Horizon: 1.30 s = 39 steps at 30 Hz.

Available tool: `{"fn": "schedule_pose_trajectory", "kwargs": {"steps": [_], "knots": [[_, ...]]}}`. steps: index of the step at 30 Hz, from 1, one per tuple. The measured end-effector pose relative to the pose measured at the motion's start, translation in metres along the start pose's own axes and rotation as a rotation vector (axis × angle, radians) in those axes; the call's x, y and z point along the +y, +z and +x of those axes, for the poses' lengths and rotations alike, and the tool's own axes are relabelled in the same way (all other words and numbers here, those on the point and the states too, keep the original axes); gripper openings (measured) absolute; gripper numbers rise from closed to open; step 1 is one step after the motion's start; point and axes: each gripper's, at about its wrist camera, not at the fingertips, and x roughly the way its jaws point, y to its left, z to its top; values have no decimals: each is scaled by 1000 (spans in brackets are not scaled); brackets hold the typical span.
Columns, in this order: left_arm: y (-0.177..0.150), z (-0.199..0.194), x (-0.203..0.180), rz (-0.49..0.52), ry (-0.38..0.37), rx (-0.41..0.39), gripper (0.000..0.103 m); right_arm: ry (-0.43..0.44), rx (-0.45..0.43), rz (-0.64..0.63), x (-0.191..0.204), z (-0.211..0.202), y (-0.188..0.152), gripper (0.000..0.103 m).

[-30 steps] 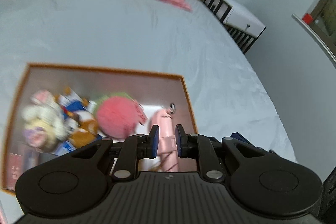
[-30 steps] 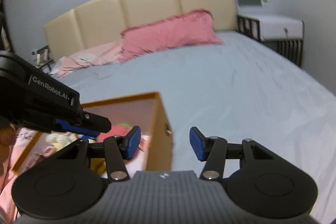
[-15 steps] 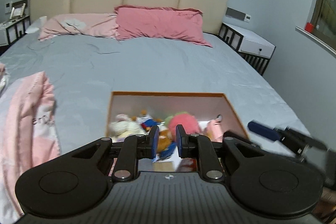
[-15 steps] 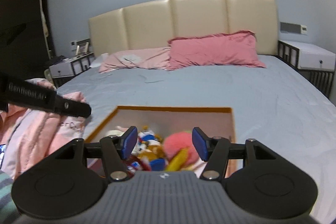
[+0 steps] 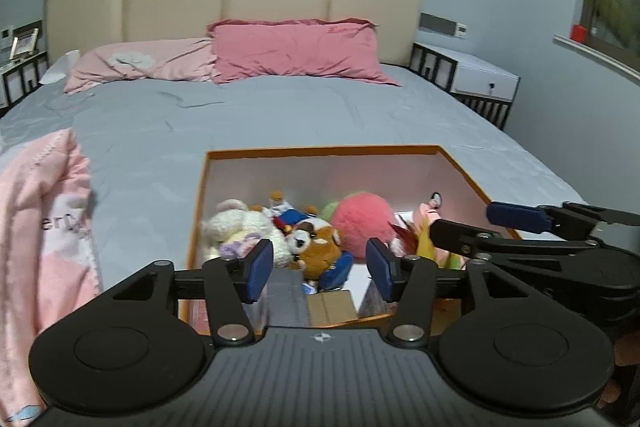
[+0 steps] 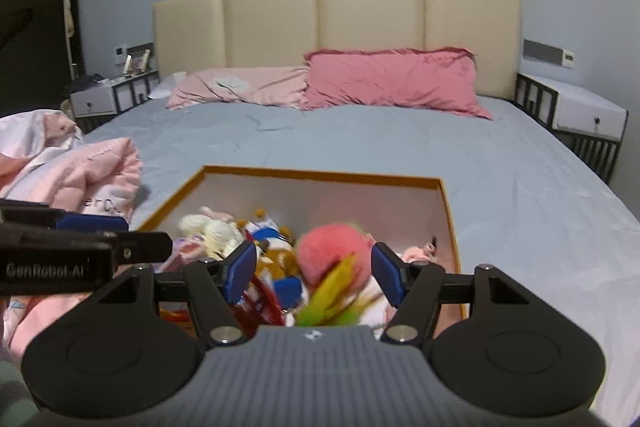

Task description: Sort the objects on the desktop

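An orange-rimmed box (image 5: 320, 149) (image 6: 320, 175) lies on the grey bed and holds several plush toys: a round pink one (image 5: 362, 223) (image 6: 332, 247), a white one (image 5: 240, 227) (image 6: 208, 227) and a brown dog (image 5: 316, 243). My left gripper (image 5: 320, 269) (image 6: 132, 233) hovers over the box's near edge, its jaws opening wide, with nothing between them. Beside it, my right gripper (image 6: 312, 273) (image 5: 480, 223) is also opening. A blurred yellow-green feathery toy (image 6: 336, 291) sits loose in its gap, touching neither pad.
A pink garment (image 5: 40, 227) (image 6: 92, 179) is heaped on the bed left of the box. Two pink pillows (image 5: 296, 51) lie against the cream headboard. White nightstands (image 5: 480, 79) (image 6: 108, 99) flank the bed. Grey sheet stretches beyond the box.
The left jaws have spread from nearly shut to wide. The right jaws are a little wider. Both views have drawn back from the box and swung to face the headboard.
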Motion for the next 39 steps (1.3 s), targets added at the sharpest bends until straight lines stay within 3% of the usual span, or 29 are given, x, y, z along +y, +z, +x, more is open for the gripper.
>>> {"fn": "schedule_pose_trajectory", "kwargs": {"steps": [3,9,11,18,39], "knots": [[-3,5,1,-24,-12,-8,66,-11,16,19,-3,9,-4,66],[-8,16,-1,-20,35,-20,68,-23,47,36,-2,18,-13,68],[-9,20,-1,-23,43,-8,72,-33,61,44,-3,21,-16,69],[-15,31,6,-60,61,45,73,-44,125,68,-5,32,-25,69],[-21,41,-2,26,183,91,73,-75,114,38,-2,34,-32,76]]}}
